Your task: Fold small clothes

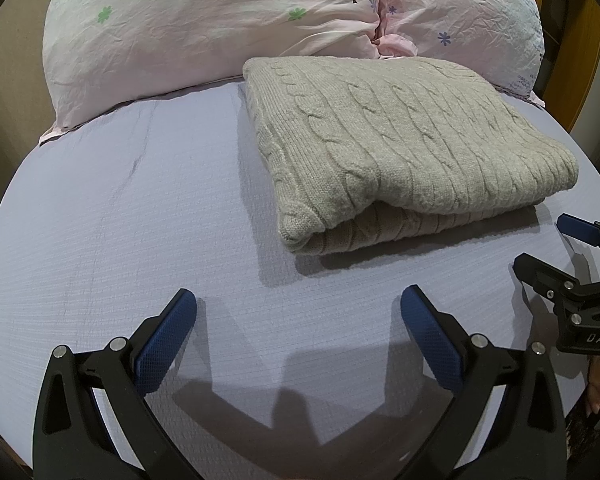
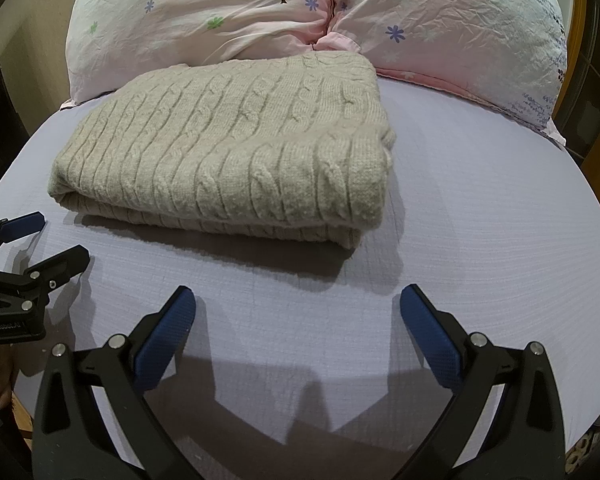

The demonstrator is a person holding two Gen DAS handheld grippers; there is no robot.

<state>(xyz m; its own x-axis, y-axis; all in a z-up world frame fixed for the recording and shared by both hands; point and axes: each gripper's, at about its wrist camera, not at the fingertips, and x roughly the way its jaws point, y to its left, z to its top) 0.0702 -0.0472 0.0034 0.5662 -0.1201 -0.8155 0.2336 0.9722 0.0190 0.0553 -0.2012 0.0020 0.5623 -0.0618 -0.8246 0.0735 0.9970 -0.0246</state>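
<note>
A beige cable-knit sweater (image 1: 400,140) lies folded in a thick rectangle on the lilac bed sheet (image 1: 120,220), its far edge against the pillows. It also shows in the right wrist view (image 2: 228,148). My left gripper (image 1: 299,300) is open and empty, hovering over the sheet in front of the sweater's near-left corner. My right gripper (image 2: 298,300) is open and empty in front of the sweater's near-right corner. Each gripper appears at the edge of the other's view, the right gripper (image 1: 540,240) and the left gripper (image 2: 62,238), both open.
Two pink floral pillows (image 1: 220,20) lie across the head of the bed behind the sweater, also in the right wrist view (image 2: 440,20). Wooden furniture (image 1: 588,60) stands at the right beyond the bed. The sheet (image 2: 480,220) stretches flat around the sweater.
</note>
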